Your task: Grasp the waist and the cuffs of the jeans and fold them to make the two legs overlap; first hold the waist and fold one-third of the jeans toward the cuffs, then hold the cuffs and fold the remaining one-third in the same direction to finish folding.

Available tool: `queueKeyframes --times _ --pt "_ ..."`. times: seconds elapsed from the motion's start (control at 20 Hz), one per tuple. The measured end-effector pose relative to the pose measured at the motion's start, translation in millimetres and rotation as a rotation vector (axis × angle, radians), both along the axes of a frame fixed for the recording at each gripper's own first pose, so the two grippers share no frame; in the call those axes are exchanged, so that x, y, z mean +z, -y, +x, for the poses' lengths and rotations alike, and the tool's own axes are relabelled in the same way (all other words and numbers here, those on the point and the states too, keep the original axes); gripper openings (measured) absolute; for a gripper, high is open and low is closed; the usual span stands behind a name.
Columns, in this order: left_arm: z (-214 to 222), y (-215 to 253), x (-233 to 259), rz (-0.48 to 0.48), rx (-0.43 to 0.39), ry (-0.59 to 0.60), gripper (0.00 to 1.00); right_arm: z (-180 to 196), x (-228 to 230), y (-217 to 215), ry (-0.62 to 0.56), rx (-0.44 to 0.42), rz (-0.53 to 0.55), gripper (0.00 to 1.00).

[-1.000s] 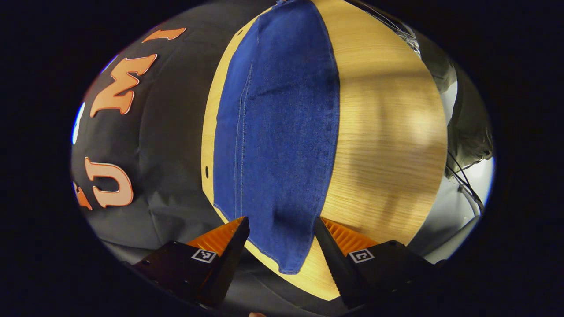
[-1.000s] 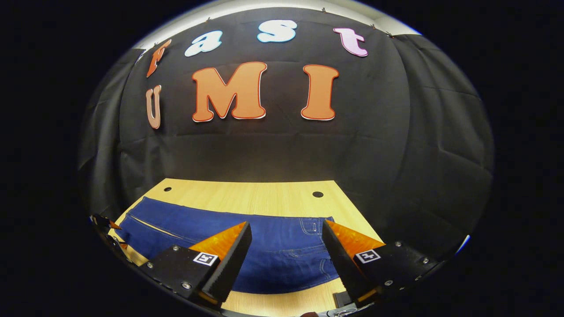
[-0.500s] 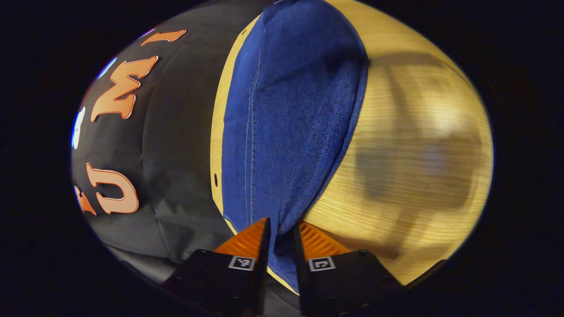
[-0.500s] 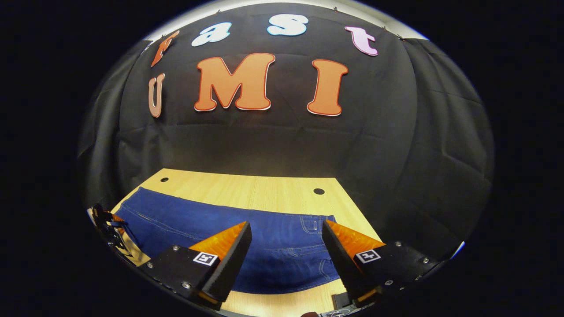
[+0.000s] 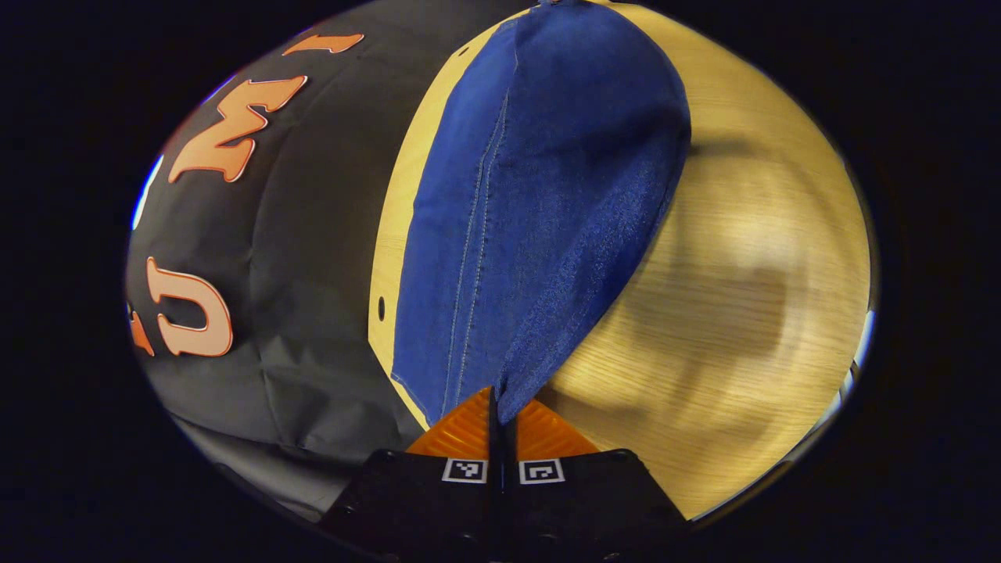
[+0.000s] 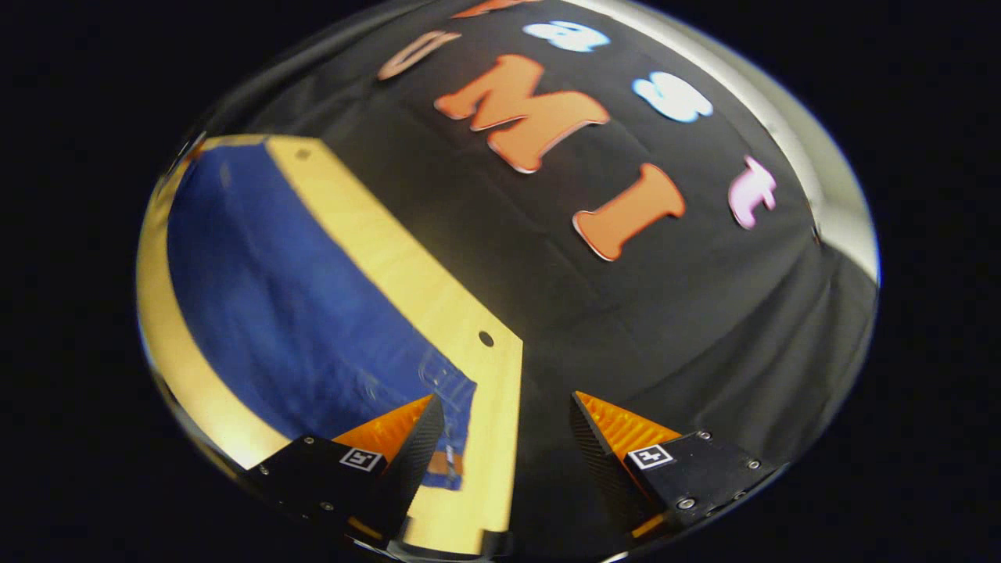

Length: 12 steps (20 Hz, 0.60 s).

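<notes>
Two fingers of the left gripper (image 5: 496, 407) are pressed together at the bottom of the left gripper view, with the near end of the jeans (image 5: 532, 211) pinched between them. From that pinch the blue denim widens and runs away from the camera along the wooden surface (image 5: 743, 258), a stitched seam running down its length. The cloth near the pinch gathers into a narrow point, and its near left corner lies at the surface's edge. A small round hole shows in the wood just left of the denim, close to the black cloth wall (image 5: 289, 258).

In the right gripper view the right gripper (image 6: 507, 408) has its fingers spread wide apart with nothing between them; it is tilted, so the surface (image 6: 391, 258) slants across the left half of the picture. The jeans (image 6: 274, 313) lie flat on it, a bare strip of wood between them and the wall (image 6: 626, 328). The waist end, with what look like belt loops and pocket stitching, though blurred, sits beside the tip of the gripper's left finger. The right finger stands in front of the black cloth, off the surface's end.
</notes>
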<state>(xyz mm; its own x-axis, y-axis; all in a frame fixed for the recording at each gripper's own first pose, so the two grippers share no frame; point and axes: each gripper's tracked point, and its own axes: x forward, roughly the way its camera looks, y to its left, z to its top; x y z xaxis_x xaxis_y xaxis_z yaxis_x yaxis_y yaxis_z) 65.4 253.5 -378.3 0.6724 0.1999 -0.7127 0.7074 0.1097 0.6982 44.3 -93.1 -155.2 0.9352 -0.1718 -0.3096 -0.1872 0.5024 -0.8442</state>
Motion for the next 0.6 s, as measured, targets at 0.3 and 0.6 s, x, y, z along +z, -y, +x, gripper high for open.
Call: queueKeyframes --times 0.3,0.6 --pt "-0.4 -1.1 -2.1 0.032 -0.010 -0.018 0.00 -58.9 -114.9 -0.3 -0.353 0.288 -0.381 0.98" --pt "-0.8 -0.6 -2.8 0.041 -0.004 -0.038 0.00 -38.5 -164.4 35.5 -0.418 0.299 -0.505 0.97"
